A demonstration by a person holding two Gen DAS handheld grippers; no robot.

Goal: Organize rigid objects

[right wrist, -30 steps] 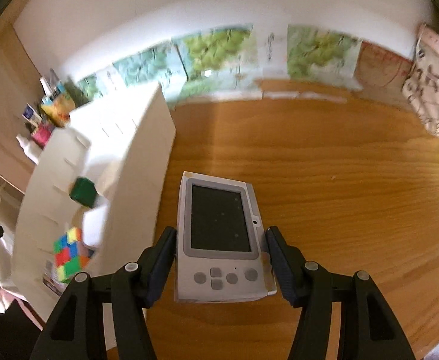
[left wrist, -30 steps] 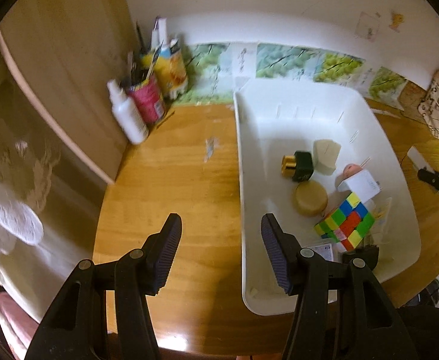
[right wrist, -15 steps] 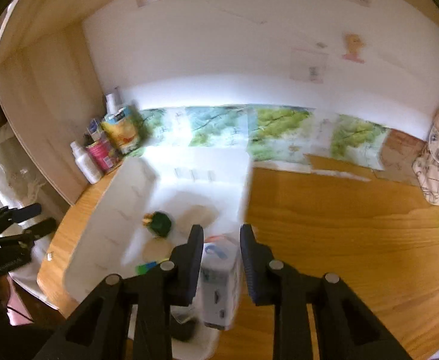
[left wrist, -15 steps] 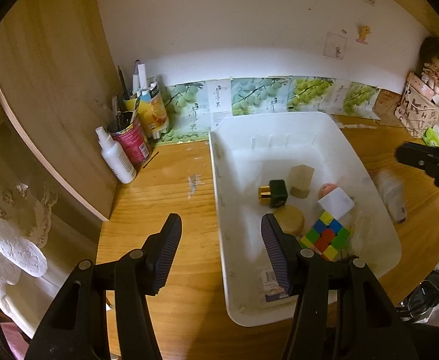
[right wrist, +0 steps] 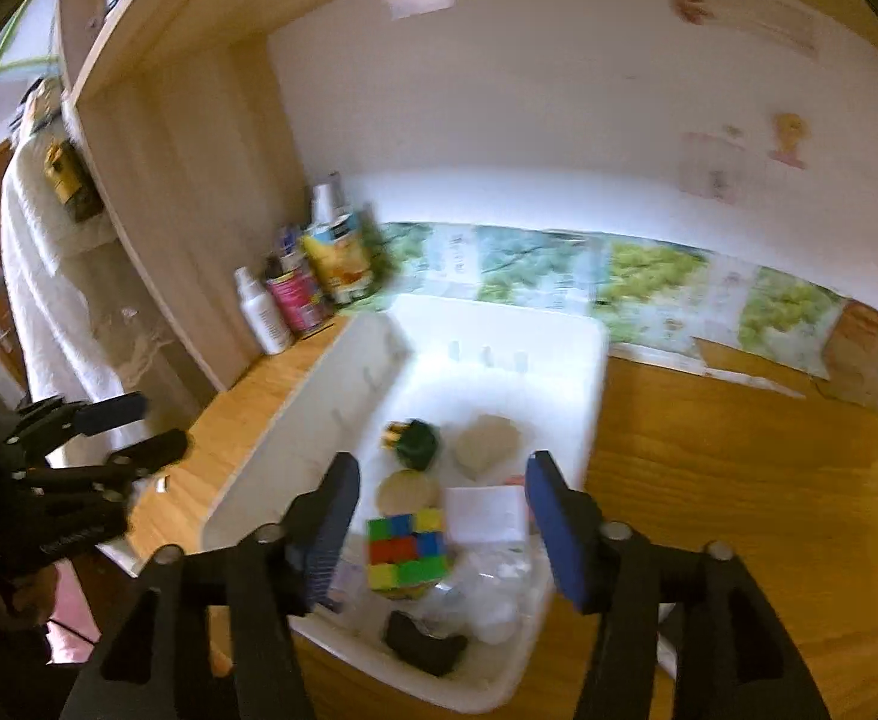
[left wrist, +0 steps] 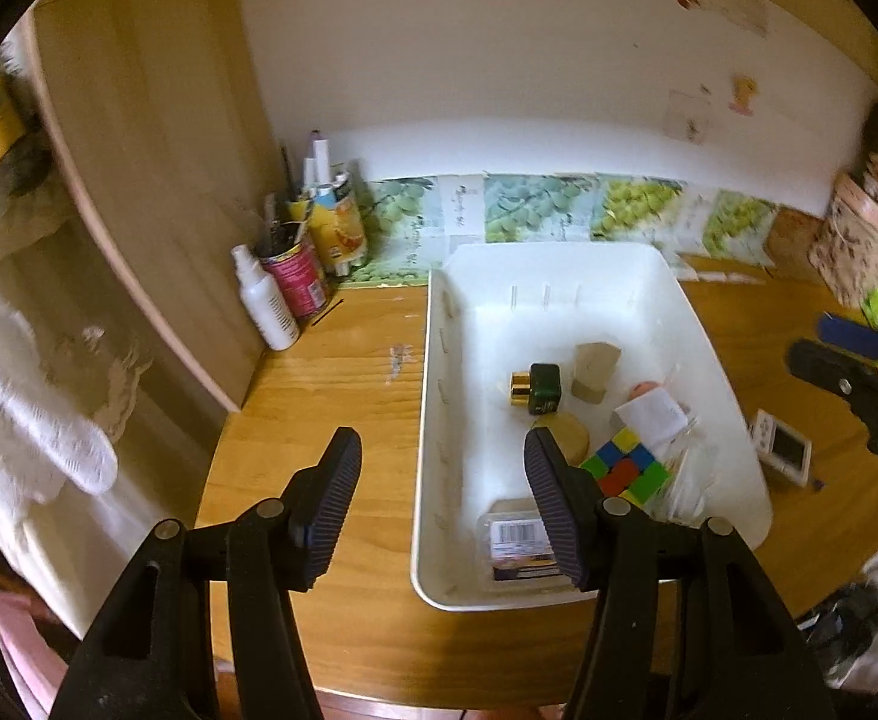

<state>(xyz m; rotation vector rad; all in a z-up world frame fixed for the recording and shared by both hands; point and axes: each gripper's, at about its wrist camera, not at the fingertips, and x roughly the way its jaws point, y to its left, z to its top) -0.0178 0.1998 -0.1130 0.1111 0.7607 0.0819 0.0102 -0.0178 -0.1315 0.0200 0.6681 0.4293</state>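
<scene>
Released since earlier, grey handheld console (left wrist: 785, 447) lies beside glossy white bin (left wrist: 733, 396); both jaws opening, empty.

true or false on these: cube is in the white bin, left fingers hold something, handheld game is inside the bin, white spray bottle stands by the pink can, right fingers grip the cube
1. The cube is in the white bin. True.
2. The left gripper holds something. False: nothing is between its fingers, which are opening.
3. The handheld game is inside the bin. False: it lies on the table, outside the bin's right wall.
4. The white spray bottle stands by the pink can. True.
5. The right gripper grips the cube. False: its fingers are opening above the bin and hold nothing.
</scene>
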